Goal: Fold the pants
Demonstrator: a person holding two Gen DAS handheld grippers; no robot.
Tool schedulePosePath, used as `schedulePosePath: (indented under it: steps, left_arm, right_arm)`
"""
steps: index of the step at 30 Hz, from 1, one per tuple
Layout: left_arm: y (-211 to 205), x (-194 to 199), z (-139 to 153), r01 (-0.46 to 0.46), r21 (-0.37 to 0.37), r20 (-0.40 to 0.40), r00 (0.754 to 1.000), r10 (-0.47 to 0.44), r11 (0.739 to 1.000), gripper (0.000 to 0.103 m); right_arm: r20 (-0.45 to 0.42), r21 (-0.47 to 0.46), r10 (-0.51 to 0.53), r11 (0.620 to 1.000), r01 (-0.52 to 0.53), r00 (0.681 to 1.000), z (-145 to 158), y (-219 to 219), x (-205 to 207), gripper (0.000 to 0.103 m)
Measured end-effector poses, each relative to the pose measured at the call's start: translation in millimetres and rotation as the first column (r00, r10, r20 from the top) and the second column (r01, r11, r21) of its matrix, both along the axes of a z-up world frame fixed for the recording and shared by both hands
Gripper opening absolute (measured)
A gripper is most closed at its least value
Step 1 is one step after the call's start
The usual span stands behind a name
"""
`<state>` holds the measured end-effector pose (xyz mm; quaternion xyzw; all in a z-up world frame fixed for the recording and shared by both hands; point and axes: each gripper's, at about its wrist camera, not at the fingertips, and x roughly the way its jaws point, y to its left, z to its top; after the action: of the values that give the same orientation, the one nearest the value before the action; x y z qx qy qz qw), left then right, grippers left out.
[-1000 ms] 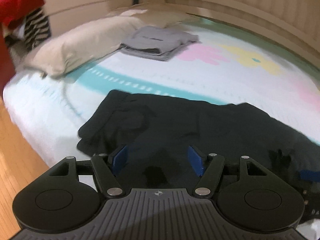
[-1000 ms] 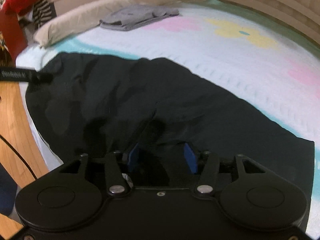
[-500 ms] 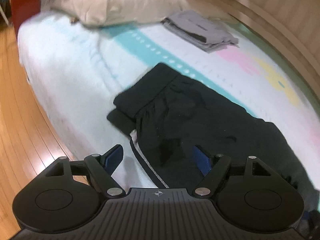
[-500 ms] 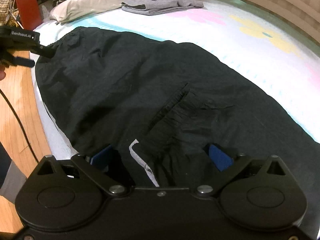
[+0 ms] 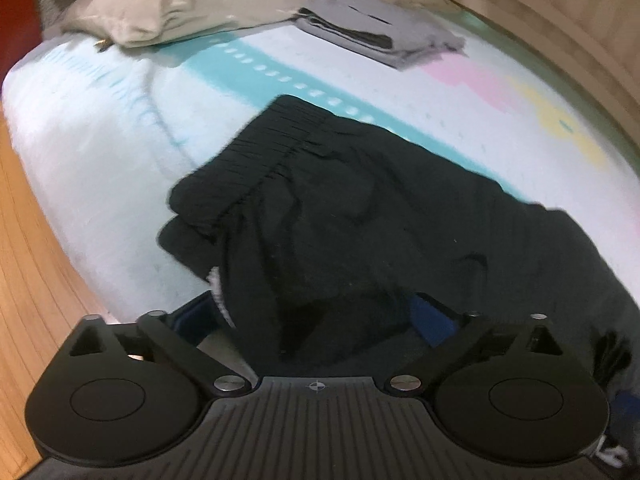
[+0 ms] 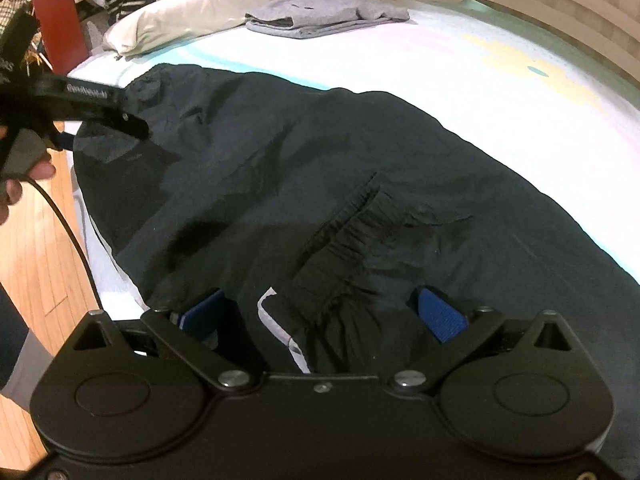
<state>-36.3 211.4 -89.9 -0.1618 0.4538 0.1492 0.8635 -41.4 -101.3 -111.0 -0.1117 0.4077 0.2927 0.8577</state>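
Black pants (image 5: 360, 208) lie folded across the pastel bed sheet (image 5: 100, 140), elastic waistband (image 5: 272, 152) at the left end. My left gripper (image 5: 316, 312) hangs low over the near edge. Its jaws are opening wide, with loose black fabric and a white stripe between the blue pads (image 5: 434, 318), which do not press on it. In the right wrist view the pants (image 6: 320, 152) fill the middle. My right gripper (image 6: 322, 312) stands open over a gathered elastic band (image 6: 348, 236) and a white stripe (image 6: 276, 320). The left gripper (image 6: 132, 126) reaches in from the left, held by a hand (image 6: 24, 176).
A beige pillow (image 5: 200, 4) and a folded grey garment pile (image 5: 380, 32) lie at the far side of the bed. Wooden floor (image 5: 24, 260) borders the bed's near left edge. A red chair (image 6: 60, 28) draped with clothes stands beyond the pillow. A wood-panelled wall (image 5: 560, 20) runs behind.
Both grippers opened from a pinch on the black fabric to fully wide and let it go. The left gripper sank closer to the pants; the right one barely moved.
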Motion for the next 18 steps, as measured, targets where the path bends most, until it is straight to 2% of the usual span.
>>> schedulePosePath:
  steps: [2, 4, 5, 6, 8, 9, 12, 15, 18]
  left_arm:
    - [-1, 0, 0, -0.003, 0.005, -0.007, 1.0, 0.003, 1.0, 0.102]
    - [4, 1, 1, -0.015, -0.022, -0.008, 1.0, 0.015, 1.0, 0.102]
    - [7, 0, 2, -0.028, -0.04, 0.0, 1.0, 0.028, 0.999, 0.097]
    - [11, -4, 5, -0.052, -0.055, 0.016, 0.998, 0.053, 0.997, 0.092]
    - [14, -11, 11, -0.091, -0.041, 0.052, 0.994, 0.093, 0.995, 0.065]
    - [14, -13, 14, -0.094, -0.021, 0.065, 0.993, 0.095, 0.995, 0.062]
    - [10, -11, 14, -0.044, -0.025, 0.078, 0.996, 0.046, 0.999, 0.061]
    - [8, -10, 13, -0.042, -0.03, 0.089, 0.995, 0.045, 0.999, 0.062]
    - [9, -14, 18, -0.028, -0.068, 0.159, 0.987, 0.039, 0.997, 0.062]
  right_arm:
    - [0.002, 0.009, -0.001, 1.0, 0.001, 1.0, 0, -1, 0, 0.103]
    - [0.007, 0.007, 0.006, 1.0, -0.006, 1.0, 0, -2, -1, 0.103]
    - [0.009, 0.006, 0.01, 1.0, -0.01, 1.0, 0, -2, -2, 0.103]
    - [0.01, 0.006, 0.013, 1.0, -0.013, 1.0, 0, -3, -2, 0.103]
    - [0.012, 0.004, 0.02, 1.0, -0.02, 1.0, 0, -4, -3, 0.103]
    - [0.013, 0.002, 0.024, 1.0, -0.024, 1.0, 0, -4, -3, 0.103]
    - [0.011, 0.004, 0.024, 1.0, -0.024, 1.0, 1, -4, -3, 0.103]
    - [0.007, 0.004, 0.022, 1.0, -0.022, 1.0, 1, -3, -3, 0.103]
    - [0.0, 0.011, 0.024, 1.0, -0.024, 1.0, 2, -5, -3, 0.103]
